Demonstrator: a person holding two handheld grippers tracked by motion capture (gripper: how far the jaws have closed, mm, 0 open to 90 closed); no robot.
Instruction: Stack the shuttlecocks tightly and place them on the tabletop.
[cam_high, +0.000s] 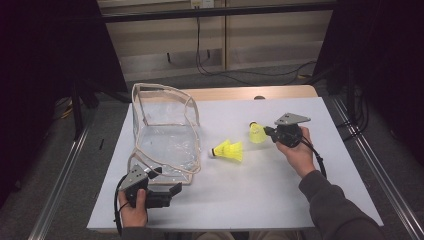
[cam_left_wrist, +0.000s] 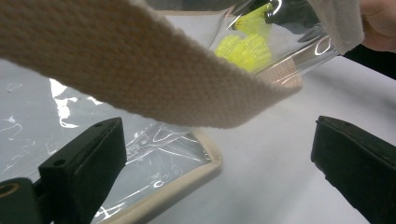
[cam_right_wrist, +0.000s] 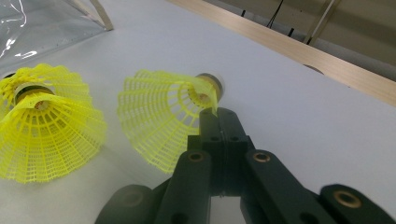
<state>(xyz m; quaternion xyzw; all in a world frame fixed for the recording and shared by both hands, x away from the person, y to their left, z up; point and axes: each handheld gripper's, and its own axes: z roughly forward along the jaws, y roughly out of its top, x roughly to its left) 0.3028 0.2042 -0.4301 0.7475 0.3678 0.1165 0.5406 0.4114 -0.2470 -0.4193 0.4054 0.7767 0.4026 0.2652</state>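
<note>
The right tongs (cam_high: 269, 132), at centre right of the high view, are pinching a yellow shuttlecock (cam_high: 257, 133) by its skirt; a stack of shuttlecocks (cam_high: 229, 150) is lying mid-frame on the worktop (cam_high: 280, 190). The left tongs (cam_high: 170, 192), lower left, are standing spread beside the clear bag (cam_high: 165, 135).

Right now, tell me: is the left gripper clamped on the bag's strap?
No: in the left gripper view the left gripper has its jaws wide apart, and the strap crosses above them untouched.
</note>
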